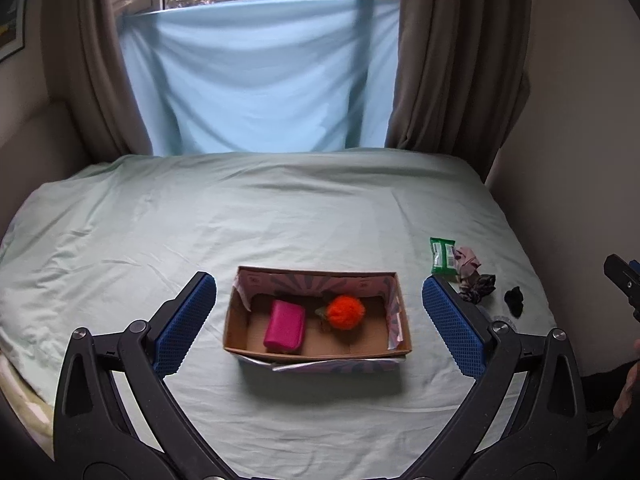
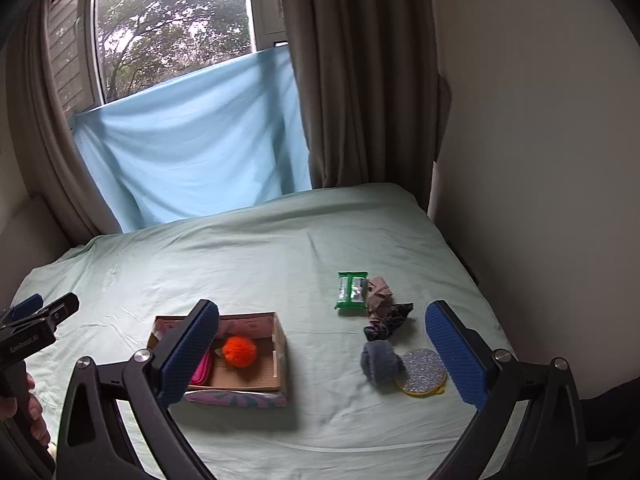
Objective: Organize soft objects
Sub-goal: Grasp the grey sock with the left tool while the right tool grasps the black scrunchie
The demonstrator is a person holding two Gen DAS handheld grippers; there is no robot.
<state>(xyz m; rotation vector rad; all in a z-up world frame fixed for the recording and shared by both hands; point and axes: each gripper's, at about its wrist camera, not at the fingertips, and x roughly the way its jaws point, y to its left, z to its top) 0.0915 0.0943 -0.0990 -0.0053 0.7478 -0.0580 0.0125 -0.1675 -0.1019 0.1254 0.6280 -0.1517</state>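
An open cardboard box (image 1: 394, 316) (image 2: 280, 356) sits on the bed and holds a pink pouch (image 1: 285, 327) (image 2: 201, 369) and an orange pom-pom (image 1: 345, 312) (image 2: 239, 352). My left gripper (image 1: 319, 325) hangs open over the box, nothing between its blue pads (image 1: 185, 326). My right gripper (image 2: 322, 356) is open above the bedsheet, between the box and a dark grey sock ball (image 2: 380, 361) (image 1: 514, 300). Beyond the sock ball lie a dark patterned scrunchie (image 2: 388, 321) (image 1: 478, 286), a beige crumpled cloth (image 2: 379, 291) (image 1: 467, 258) and a green wipes packet (image 2: 352, 290) (image 1: 442, 255).
A round glittery coaster with a yellow rim (image 2: 423, 371) lies beside the sock ball. The bed (image 1: 200, 220) wears a pale green sheet. Brown curtains (image 2: 360, 80), a hanging blue cloth (image 1: 260, 80) and a window stand behind. A wall (image 2: 540, 160) runs close along the bed's right edge.
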